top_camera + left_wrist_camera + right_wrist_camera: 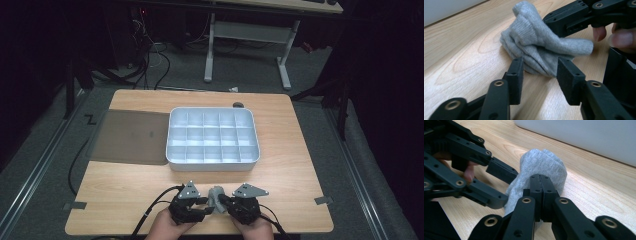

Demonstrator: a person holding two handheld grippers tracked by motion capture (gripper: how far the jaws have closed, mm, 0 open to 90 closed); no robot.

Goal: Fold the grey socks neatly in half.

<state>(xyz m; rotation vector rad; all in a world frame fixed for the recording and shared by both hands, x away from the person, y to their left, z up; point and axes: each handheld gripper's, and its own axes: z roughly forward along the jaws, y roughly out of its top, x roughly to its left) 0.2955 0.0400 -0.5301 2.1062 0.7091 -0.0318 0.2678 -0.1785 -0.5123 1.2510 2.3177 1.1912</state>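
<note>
Right gripper [541,185] pinches the grey sock [536,45], jaws pressed together on its fabric; left gripper [539,72] waits spread at its near edge, apparently about to clamp.

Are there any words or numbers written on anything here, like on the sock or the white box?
None can be read.
Crumpled grey knitted sock: plain, no label showing.
White plastic box with compartments: no writing visible.
Black two-jaw left tongs and right tongs: only screw holes, no markings.

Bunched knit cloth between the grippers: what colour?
Plain light grey knit cloth; the left gripper view shows it best.
</note>
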